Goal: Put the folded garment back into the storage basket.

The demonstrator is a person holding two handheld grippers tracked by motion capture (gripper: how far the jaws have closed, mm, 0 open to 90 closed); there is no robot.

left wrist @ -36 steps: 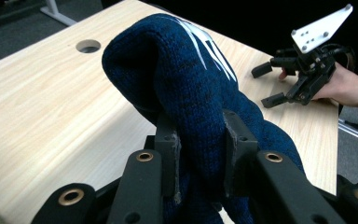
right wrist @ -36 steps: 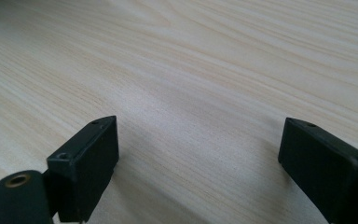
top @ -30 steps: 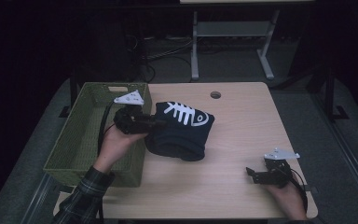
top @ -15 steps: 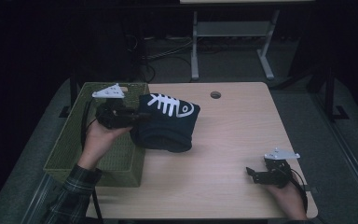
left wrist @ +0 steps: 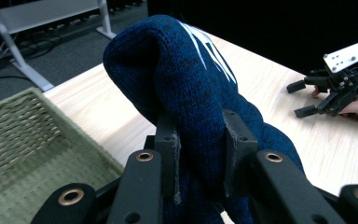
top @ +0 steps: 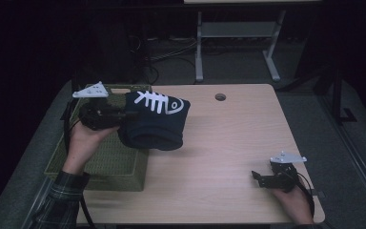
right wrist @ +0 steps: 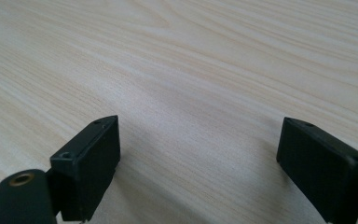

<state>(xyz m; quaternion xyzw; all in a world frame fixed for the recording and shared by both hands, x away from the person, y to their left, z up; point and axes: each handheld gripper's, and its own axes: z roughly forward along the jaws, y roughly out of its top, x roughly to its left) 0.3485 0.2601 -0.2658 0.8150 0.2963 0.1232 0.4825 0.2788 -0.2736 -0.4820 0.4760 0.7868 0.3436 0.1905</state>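
Pinched at its bunched edge in the left gripper: dark blue knitted garment with a white fishbone motif, aloft beside the green woven basket. Soft, light, floppy; best gripped on a thick fold. Spread and empty on the wooden table: right gripper.

The right hand-held gripper hovers, jaws wide apart, over the bare wooden table.
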